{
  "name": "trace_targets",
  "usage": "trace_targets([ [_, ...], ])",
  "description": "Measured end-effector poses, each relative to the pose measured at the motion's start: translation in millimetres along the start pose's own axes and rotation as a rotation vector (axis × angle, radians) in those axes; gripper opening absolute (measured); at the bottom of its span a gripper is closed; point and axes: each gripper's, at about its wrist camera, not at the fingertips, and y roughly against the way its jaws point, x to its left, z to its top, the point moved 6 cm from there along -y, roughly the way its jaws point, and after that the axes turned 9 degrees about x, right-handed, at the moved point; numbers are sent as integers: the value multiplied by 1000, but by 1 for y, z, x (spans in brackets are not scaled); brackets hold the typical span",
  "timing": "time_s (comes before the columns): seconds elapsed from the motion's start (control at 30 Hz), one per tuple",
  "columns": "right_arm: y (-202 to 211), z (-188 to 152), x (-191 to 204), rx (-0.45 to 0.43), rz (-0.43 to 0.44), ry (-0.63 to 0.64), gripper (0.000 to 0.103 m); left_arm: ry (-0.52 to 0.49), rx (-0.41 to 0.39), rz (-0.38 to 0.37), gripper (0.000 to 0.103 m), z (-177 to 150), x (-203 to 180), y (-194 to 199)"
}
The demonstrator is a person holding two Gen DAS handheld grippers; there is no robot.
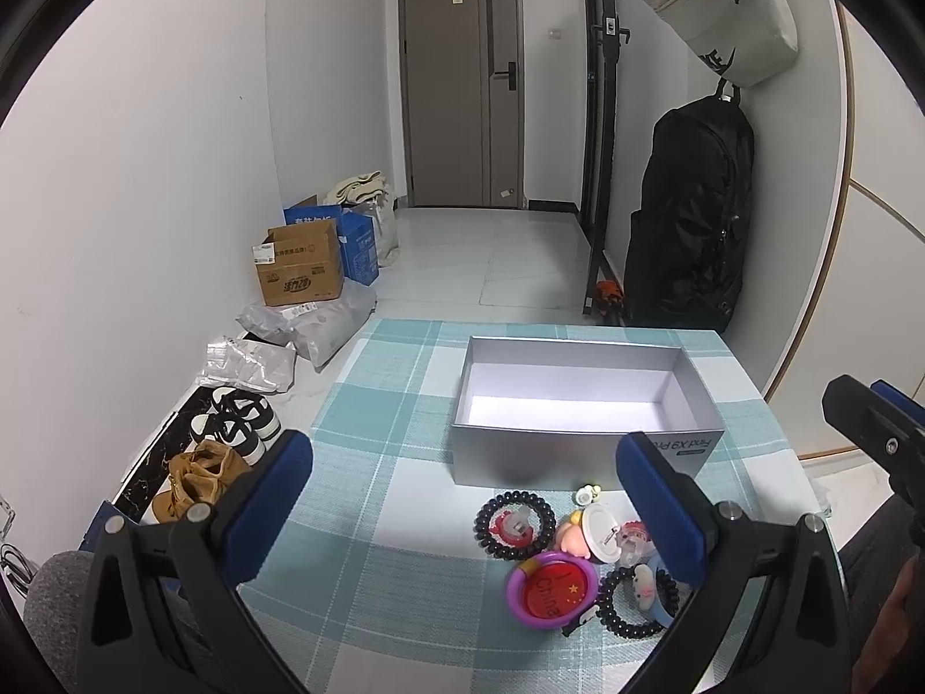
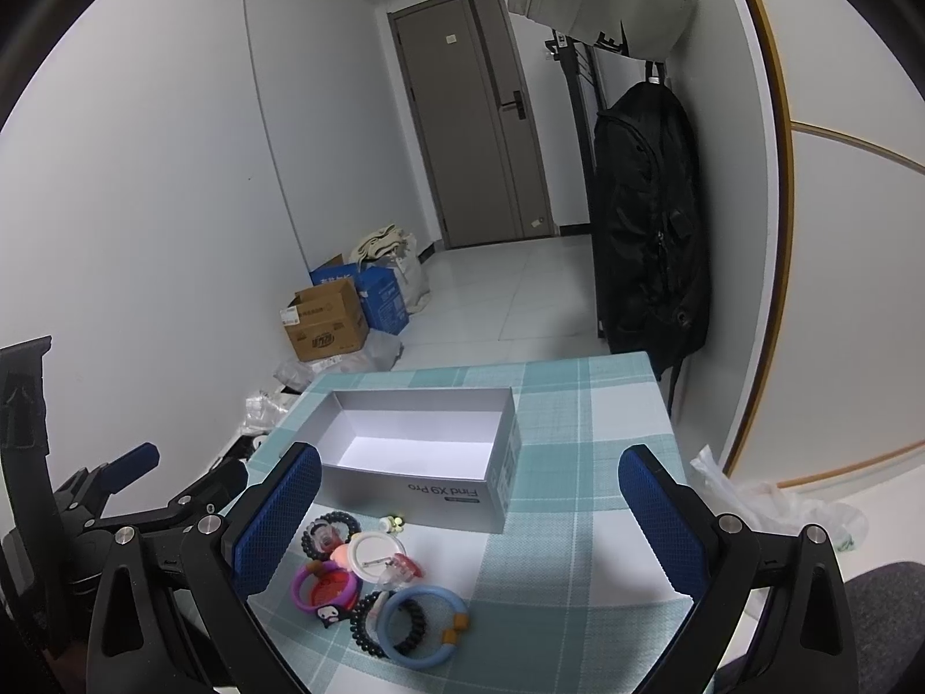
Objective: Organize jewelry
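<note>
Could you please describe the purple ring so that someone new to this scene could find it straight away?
On the checked tablecloth, look at the small pile of trinkets in front of the open grey box. The purple ring lies at the pile's near left edge, the only purple piece, encircling a red badge.

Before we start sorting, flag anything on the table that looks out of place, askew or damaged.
Nothing looks damaged or spilled. The silver box sits empty, while the jewelry lies in a loose overlapping heap in front of it: the purple ring over a red badge, and a black coil band inside the blue bracelet. Both grippers are open.
</note>
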Motion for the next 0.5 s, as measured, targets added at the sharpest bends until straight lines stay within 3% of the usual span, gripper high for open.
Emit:
trace_targets([
  [0.5, 0, 0, -3, 12, -8, -9, 103, -1, 9, -11, 102, -2, -2, -1],
])
